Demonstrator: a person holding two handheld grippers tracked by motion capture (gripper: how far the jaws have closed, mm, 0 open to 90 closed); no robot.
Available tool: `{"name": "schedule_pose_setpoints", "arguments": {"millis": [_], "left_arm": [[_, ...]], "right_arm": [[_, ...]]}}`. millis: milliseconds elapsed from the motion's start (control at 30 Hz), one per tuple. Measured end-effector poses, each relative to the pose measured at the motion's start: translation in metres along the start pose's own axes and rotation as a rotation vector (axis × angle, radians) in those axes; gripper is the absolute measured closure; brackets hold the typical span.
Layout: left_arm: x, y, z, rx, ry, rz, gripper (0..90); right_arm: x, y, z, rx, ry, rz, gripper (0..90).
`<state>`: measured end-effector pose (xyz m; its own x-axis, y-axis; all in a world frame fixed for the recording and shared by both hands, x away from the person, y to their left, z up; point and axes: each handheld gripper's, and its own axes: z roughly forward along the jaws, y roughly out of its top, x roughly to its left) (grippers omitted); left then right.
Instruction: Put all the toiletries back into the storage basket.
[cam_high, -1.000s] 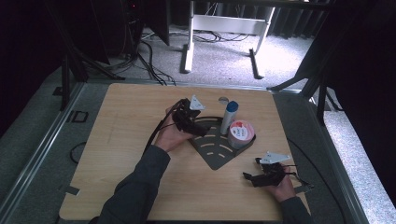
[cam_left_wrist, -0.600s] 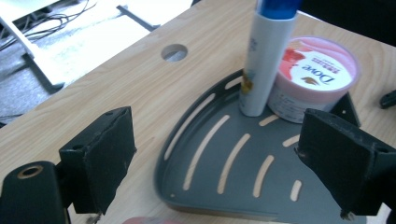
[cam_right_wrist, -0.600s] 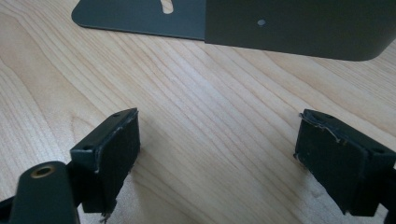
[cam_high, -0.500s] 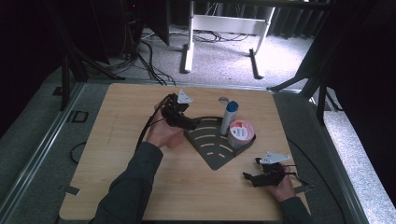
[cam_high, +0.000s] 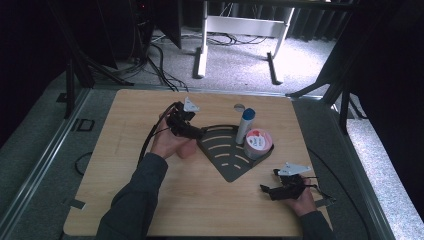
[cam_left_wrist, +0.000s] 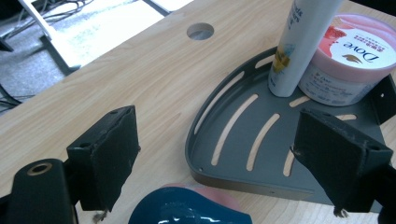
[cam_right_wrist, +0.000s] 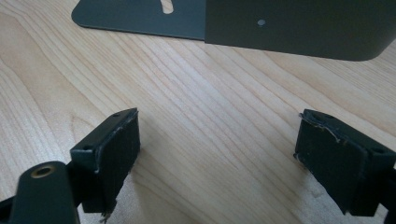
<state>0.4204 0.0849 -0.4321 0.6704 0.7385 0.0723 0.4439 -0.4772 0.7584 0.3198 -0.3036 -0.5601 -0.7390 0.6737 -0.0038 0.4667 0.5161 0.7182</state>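
A dark grey slotted corner rack lies flat on the wooden surface, right of centre. At the back corner of the rack stand a white bottle with a blue cap and, touching it on its right, a squat pink-lidded jar. The left gripper is held above the surface just beside the rack's curved left edge, its jaws spread wide with nothing between the pads. Directly below it, a rounded dark blue and pink object rests beside the rack's rim; it is cut off by the frame edge and cannot be identified with certainty. The right gripper sits low over the surface near the front right corner, close to the rack's straight wall, jaws likewise wide apart and empty. A round hole pierces the surface behind the bottle.
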Motion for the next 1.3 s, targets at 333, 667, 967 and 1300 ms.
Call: {"name": "schedule_pose_setpoints", "arguments": {"millis": [333, 667, 967, 1300], "left_arm": [[0.006, -0.010, 0.003, 0.021, -0.009, -0.018, 14.4], [0.009, -0.023, 0.010, 0.049, -0.018, -0.016, 14.4], [0.012, -0.031, 0.013, 0.062, -0.030, -0.006, 18.3], [0.016, -0.035, 0.014, 0.064, -0.041, -0.005, 31.3]], "right_arm": [[0.000, 0.000, 0.000, 0.000, 0.000, 0.000, 13.7], [0.000, 0.000, 0.000, 0.000, 0.000, 0.000, 13.7], [0.000, 0.000, 0.000, 0.000, 0.000, 0.000, 13.7], [0.000, 0.000, 0.000, 0.000, 0.000, 0.000, 13.7]]}}
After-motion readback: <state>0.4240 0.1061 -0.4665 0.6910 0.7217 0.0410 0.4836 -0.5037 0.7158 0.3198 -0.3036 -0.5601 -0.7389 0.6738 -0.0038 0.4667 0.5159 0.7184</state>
